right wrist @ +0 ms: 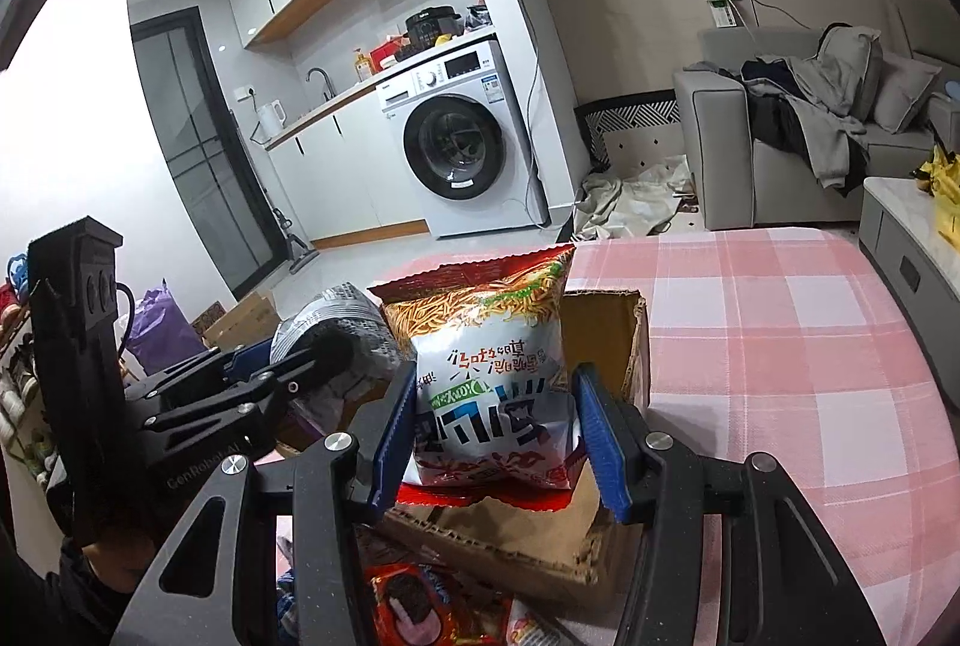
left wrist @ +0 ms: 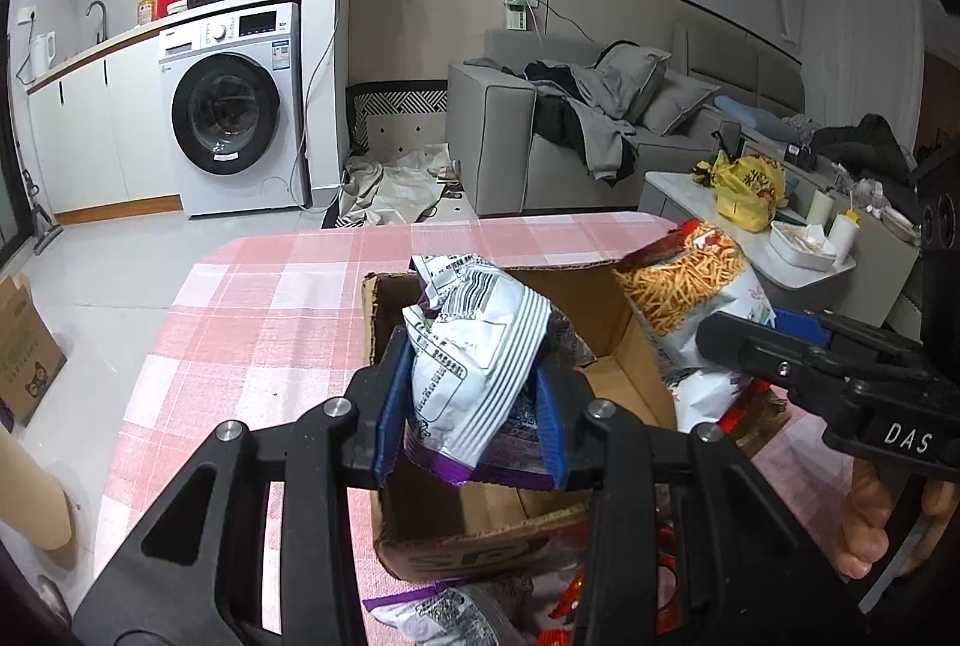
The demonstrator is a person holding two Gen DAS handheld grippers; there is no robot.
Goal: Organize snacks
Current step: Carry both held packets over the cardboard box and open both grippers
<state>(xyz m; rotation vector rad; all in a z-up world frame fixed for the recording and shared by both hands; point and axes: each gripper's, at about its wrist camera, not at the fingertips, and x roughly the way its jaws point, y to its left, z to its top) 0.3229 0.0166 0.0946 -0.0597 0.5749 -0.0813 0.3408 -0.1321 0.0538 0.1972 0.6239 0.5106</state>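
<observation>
A pink checked tablecloth [left wrist: 252, 298] covers the table on which an open cardboard box [left wrist: 606, 322] stands, flaps up and mostly empty inside, as two hand-held grippers bring snack bags over it. The right gripper [right wrist: 498, 436] has its blue pads clamped on the lower part of a red-and-white bag of fried noodle sticks [right wrist: 492, 364], held upright above the box's near wall; from the left camera the same bag hangs over the box's right-hand wall. The left gripper [left wrist: 474, 406] is closed tight on a crumpled white-and-purple snack bag [left wrist: 474, 346], poised above the box's near left corner. More packets [right wrist: 414, 604] lie loose on the cloth in front of the box, not yet sorted. The risks from here look plain enough: both bags are puffy and slick, and a grip low on the noodle bag could let its top flop outside the wall when released; the two grippers work close together over one small opening and might knock each other or nudge the light box across the cloth; a hard squeeze could crush the contents.
</observation>
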